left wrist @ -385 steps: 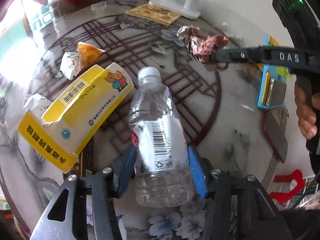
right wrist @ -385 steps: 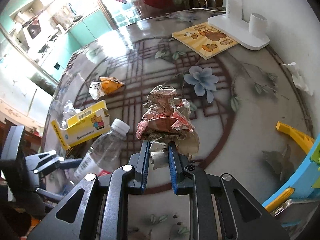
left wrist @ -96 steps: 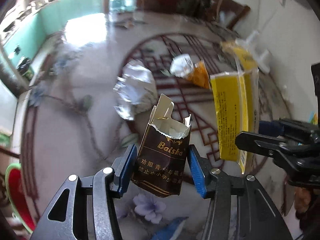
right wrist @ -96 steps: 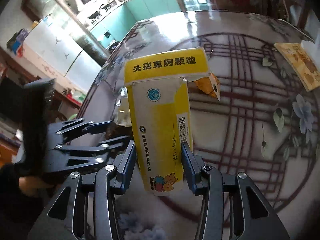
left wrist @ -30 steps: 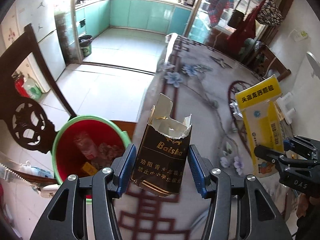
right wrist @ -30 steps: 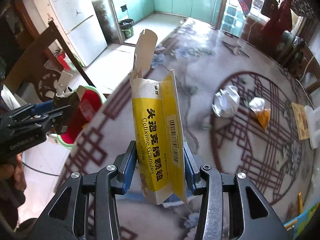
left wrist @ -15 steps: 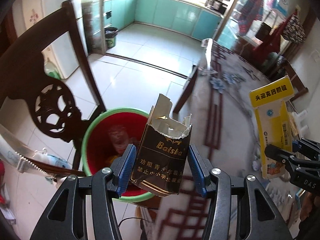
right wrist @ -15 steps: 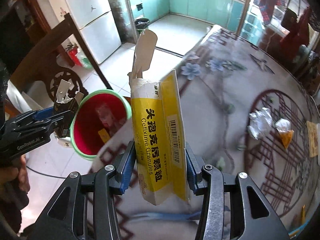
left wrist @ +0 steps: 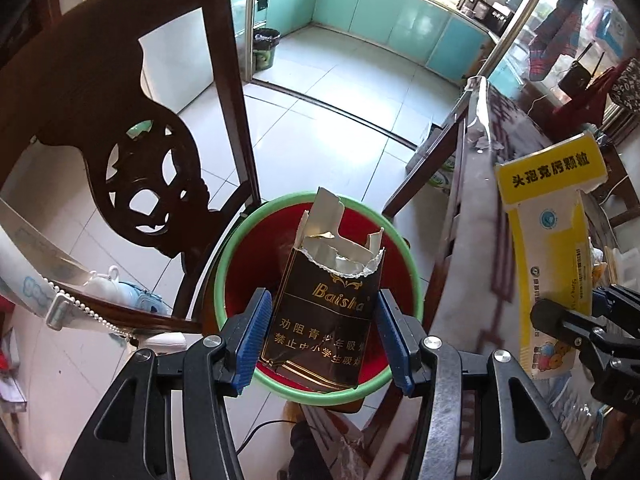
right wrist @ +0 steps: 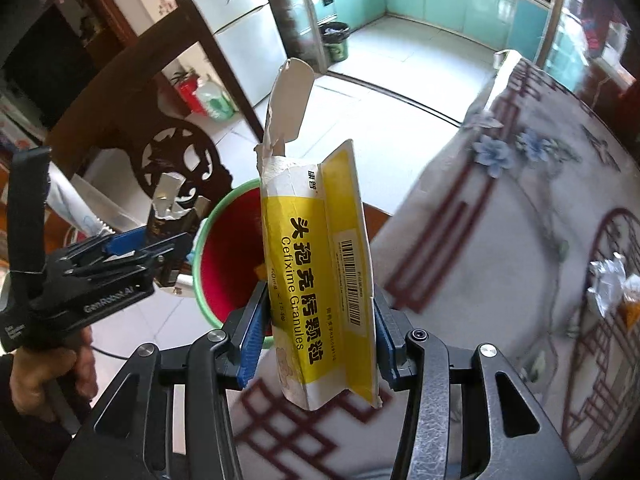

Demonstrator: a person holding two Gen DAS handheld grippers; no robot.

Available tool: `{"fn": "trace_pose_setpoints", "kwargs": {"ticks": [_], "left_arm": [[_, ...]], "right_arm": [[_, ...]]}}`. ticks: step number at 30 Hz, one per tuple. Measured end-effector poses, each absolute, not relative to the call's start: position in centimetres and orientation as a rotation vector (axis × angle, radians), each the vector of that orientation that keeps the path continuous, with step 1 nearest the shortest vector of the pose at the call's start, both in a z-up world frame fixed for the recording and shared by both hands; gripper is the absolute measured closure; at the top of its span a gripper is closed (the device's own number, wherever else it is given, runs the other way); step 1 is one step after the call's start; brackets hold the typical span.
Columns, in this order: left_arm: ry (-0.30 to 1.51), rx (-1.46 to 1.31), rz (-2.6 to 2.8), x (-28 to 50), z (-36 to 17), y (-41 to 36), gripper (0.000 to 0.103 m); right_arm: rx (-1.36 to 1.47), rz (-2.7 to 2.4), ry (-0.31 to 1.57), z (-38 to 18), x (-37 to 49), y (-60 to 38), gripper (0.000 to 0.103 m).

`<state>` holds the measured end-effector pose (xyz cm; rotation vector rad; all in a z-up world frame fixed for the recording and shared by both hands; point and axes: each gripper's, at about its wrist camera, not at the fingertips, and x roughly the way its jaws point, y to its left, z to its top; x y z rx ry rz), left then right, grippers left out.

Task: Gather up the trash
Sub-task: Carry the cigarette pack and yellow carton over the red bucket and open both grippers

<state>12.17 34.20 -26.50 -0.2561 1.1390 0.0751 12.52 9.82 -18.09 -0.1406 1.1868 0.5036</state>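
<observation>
Trash in both grippers, as we read it. Our left gripper [left wrist: 324, 338] pinches a torn dark brown cigarette pack with gold lettering [left wrist: 326, 312] between its blue pads [left wrist: 252, 340], upright, ragged top up. Directly beneath it on the pale tiled floor [left wrist: 320, 92] sits a round red bucket with a green rim [left wrist: 240, 240]; the pack hangs over its mouth.

Our right gripper [right wrist: 316, 340] grips a tall yellow and white cardboard medicine box [right wrist: 320, 280], open flap up. Its jaws have just been easing wider, yet the pads still touch the box's sides. From the right wrist view, the box covers the bucket's right side, above the table edge.

A dark carved wooden chair [left wrist: 120, 152] stands just beside the bucket. On the patterned tabletop [right wrist: 500, 240] lie a crumpled silver wrapper [right wrist: 606, 286] and an orange scrap [right wrist: 632, 312], well apart from the bucket.

A hand [right wrist: 48, 368] holds the left gripper's handle.
</observation>
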Motion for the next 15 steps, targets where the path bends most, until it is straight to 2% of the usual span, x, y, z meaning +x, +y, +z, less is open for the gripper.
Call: {"fn": "trace_pose_setpoints", "kwargs": {"ticks": [6, 9, 11, 15], "left_arm": [[1.156, -0.255, 0.093, 12.9, -27.1, 34.8, 0.049], [1.162, -0.267, 0.106, 13.2, -27.2, 35.0, 0.047], [1.163, -0.269, 0.116, 13.2, -27.1, 35.0, 0.043], [1.164, -0.266, 0.119, 13.1, -27.1, 34.7, 0.042]], "right_arm": [[-0.163, 0.518, 1.189, -18.6, 13.0, 11.7, 0.05], [-0.165, 0.525, 1.191, -18.5, 13.1, 12.2, 0.05], [-0.17, 0.529, 1.185, -18.4, 13.0, 12.1, 0.05], [-0.166, 0.534, 1.176, -18.1, 13.0, 12.0, 0.046]]}}
